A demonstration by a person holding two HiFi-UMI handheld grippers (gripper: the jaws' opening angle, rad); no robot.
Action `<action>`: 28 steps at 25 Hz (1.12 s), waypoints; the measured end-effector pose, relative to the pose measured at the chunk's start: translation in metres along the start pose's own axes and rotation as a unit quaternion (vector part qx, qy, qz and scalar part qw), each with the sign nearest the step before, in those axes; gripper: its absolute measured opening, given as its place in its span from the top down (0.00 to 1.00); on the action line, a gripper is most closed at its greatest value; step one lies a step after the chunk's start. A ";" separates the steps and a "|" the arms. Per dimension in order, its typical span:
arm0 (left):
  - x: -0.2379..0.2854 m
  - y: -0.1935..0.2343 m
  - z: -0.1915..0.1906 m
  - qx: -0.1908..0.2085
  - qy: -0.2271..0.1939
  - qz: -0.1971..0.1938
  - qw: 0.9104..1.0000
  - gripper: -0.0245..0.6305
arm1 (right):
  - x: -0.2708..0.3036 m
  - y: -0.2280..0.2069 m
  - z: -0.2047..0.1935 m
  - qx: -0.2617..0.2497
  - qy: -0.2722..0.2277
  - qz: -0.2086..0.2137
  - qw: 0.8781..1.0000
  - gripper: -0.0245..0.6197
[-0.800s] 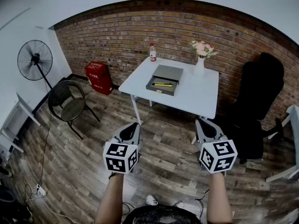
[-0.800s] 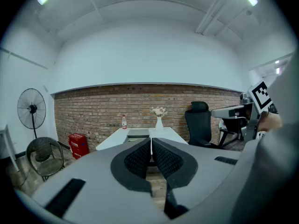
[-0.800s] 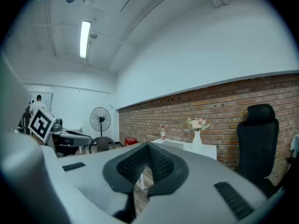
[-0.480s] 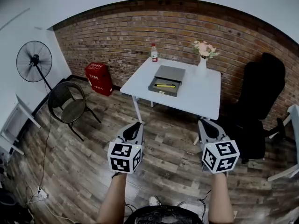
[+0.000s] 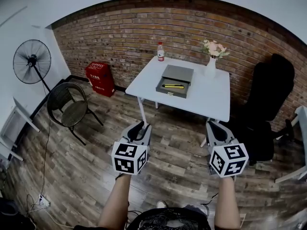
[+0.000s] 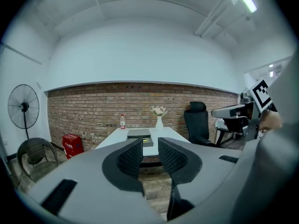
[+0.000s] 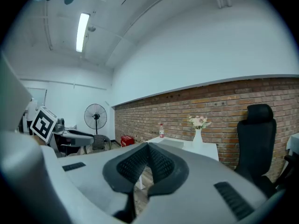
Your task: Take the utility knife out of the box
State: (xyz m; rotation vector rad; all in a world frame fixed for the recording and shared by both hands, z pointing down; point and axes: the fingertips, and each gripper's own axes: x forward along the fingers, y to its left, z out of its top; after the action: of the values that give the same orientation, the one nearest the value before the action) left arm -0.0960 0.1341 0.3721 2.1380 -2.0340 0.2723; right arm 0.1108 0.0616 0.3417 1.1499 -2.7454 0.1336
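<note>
The left gripper (image 5: pixel 138 126) is held with jaws narrowly parted and the right gripper (image 5: pixel 214 126) with jaws closed, both empty, as nothing is yet within reach. The slim yellow utility knife (image 5: pixel 172 86) is seen well ahead of both, lying in the open grey box (image 5: pixel 169 92) on the white table (image 5: pixel 206 99).

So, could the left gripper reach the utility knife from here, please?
Probably not yet: the left gripper hovers well short of the table, with floor between. Nothing covers the utility knife in the open box.
</note>
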 end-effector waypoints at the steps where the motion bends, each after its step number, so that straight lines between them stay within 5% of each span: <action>1: 0.001 0.004 0.000 -0.001 0.000 0.000 1.000 0.80 | 0.002 0.002 0.000 0.000 0.001 -0.001 1.000 0.93; 15: 0.048 0.027 -0.004 -0.004 -0.006 0.019 1.000 0.70 | 0.042 -0.023 -0.012 0.006 0.009 -0.005 1.000 0.93; 28: 0.166 0.048 0.017 0.003 0.009 0.031 0.999 0.65 | 0.149 -0.100 -0.005 0.017 0.016 0.016 1.000 0.93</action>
State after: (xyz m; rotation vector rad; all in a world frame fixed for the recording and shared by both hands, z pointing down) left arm -0.1353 -0.0332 0.3977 2.0696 -2.0946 0.3055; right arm 0.0803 -0.1118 0.3760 1.1024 -2.7452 0.2028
